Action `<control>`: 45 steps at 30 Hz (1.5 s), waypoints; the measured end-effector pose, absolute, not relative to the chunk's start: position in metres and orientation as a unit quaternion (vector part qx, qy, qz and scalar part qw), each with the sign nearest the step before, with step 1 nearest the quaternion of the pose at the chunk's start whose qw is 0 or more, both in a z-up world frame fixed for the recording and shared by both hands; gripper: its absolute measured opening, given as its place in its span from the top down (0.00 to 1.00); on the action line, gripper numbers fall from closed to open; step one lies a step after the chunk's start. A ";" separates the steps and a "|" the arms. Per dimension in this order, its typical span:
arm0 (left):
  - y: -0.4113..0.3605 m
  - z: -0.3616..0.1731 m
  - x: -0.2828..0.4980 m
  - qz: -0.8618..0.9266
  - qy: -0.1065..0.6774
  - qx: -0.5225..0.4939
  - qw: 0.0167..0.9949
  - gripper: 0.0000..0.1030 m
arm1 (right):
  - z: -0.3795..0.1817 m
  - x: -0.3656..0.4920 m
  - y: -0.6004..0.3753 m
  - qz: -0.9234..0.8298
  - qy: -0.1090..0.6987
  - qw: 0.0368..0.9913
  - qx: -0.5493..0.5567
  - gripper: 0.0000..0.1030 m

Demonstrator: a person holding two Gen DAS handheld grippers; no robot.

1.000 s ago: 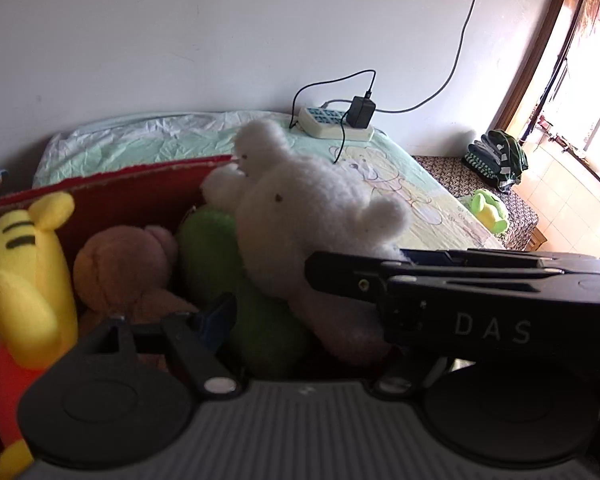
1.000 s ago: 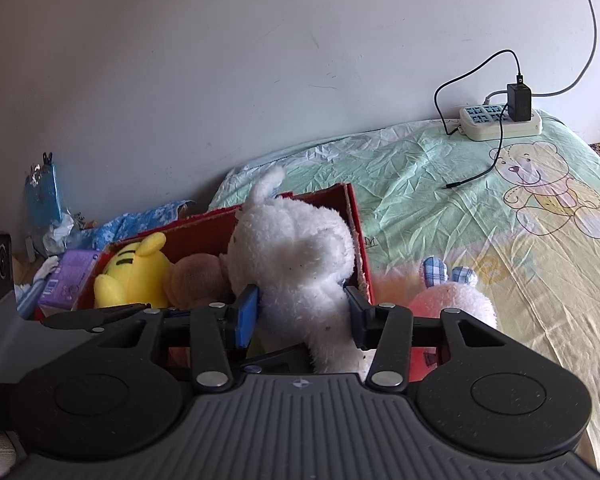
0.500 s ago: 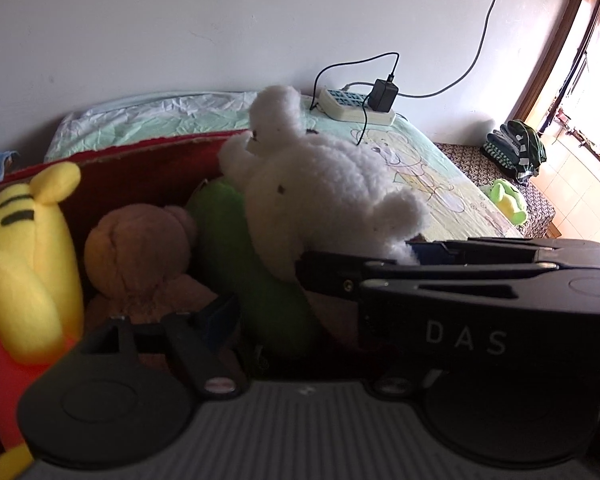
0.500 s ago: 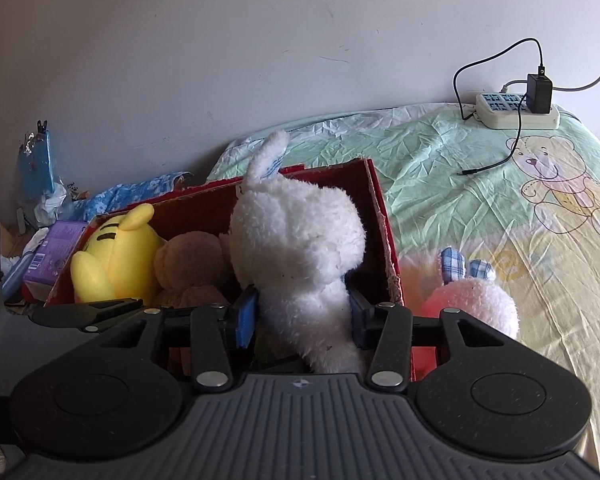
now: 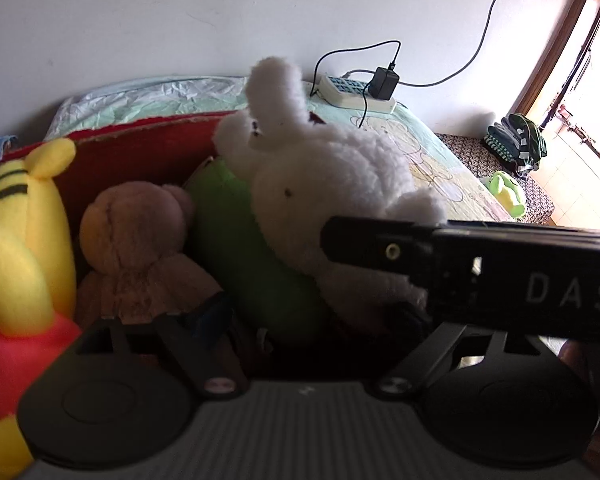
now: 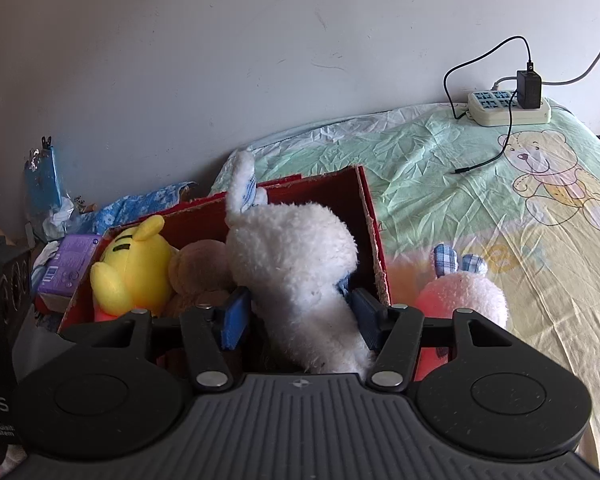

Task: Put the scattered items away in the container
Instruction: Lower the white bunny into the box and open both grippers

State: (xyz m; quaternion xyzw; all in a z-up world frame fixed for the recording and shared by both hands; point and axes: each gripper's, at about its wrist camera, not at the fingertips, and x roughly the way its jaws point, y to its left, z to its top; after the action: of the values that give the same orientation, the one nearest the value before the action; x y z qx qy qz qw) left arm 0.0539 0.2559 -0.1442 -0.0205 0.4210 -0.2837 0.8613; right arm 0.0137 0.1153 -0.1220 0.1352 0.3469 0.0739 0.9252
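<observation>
A red cardboard box (image 6: pixel 374 236) stands on the bed and holds a yellow plush (image 6: pixel 136 264), a brown bear (image 5: pixel 136 236), a green plush (image 5: pixel 236 240) and a white rabbit (image 6: pixel 296 268). The rabbit leans at the box's right end, ears up. My right gripper (image 6: pixel 300 316) is open, its blue pads (image 6: pixel 236 316) standing a little off the rabbit's body on either side. In the left wrist view that gripper is the black bar (image 5: pixel 500 272) across the rabbit's lower half. My left gripper (image 5: pixel 312 320) is open over the box and holds nothing. A pink plush (image 6: pixel 464 296) lies outside, against the box's right wall.
A power strip (image 6: pixel 508 108) with a charger and cable lies on the bear-print sheet (image 6: pixel 500 200) by the wall. A purple carton (image 6: pixel 66 268) and blue clutter sit left of the box. Farther off, a green toy (image 5: pixel 504 196) lies on a patterned surface near a doorway.
The right gripper's pads have spread apart and let go of the white rabbit, which has sunk lower into the box. Both cameras have moved closer to the box.
</observation>
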 end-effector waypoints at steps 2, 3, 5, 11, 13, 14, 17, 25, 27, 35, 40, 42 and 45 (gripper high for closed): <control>0.256 -0.146 0.056 -0.284 0.429 -0.027 0.857 0.14 | -0.120 0.012 0.112 0.068 0.338 0.927 0.146 0.44; 0.256 -0.147 0.057 -0.283 0.433 -0.032 0.855 0.14 | -0.121 0.012 0.111 0.067 0.337 0.927 0.150 0.45; 0.257 -0.148 0.059 -0.284 0.440 -0.039 0.851 0.13 | -0.123 0.015 0.110 0.066 0.344 0.924 0.152 0.54; 0.256 -0.149 0.060 -0.282 0.443 -0.042 0.850 0.13 | -0.126 0.015 0.115 0.061 0.347 0.925 0.141 0.55; 0.256 -0.149 0.060 -0.281 0.444 -0.044 0.850 0.12 | -0.127 0.015 0.116 0.059 0.348 0.926 0.137 0.55; 0.256 -0.149 0.060 -0.280 0.445 -0.044 0.850 0.12 | -0.128 0.015 0.116 0.058 0.347 0.926 0.135 0.55; 0.255 -0.149 0.062 -0.276 0.448 -0.046 0.849 0.12 | -0.129 0.015 0.117 0.058 0.347 0.927 0.131 0.55; 0.252 -0.149 0.062 -0.262 0.454 -0.048 0.850 0.12 | -0.131 0.016 0.121 0.060 0.343 0.931 0.109 0.55; 0.252 -0.148 0.061 -0.258 0.455 -0.050 0.851 0.12 | -0.131 0.016 0.121 0.061 0.344 0.930 0.110 0.55; 0.252 -0.147 0.055 -0.244 0.454 -0.053 0.855 0.13 | -0.131 0.013 0.120 0.064 0.344 0.930 0.113 0.55; 0.252 -0.145 0.055 -0.237 0.455 -0.055 0.856 0.13 | -0.127 0.010 0.121 0.063 0.342 0.930 0.115 0.51; 0.253 -0.144 0.054 -0.234 0.455 -0.056 0.858 0.13 | -0.127 0.009 0.120 0.064 0.344 0.929 0.118 0.50; 0.254 -0.143 0.053 -0.229 0.454 -0.058 0.859 0.13 | -0.125 0.006 0.118 0.064 0.343 0.929 0.123 0.50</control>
State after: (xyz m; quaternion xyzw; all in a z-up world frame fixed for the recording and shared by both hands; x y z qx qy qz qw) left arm 0.0525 0.2538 -0.1432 -0.0584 0.4540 -0.2289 0.8591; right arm 0.0059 0.1176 -0.1253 0.1232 0.3434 0.0642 0.9288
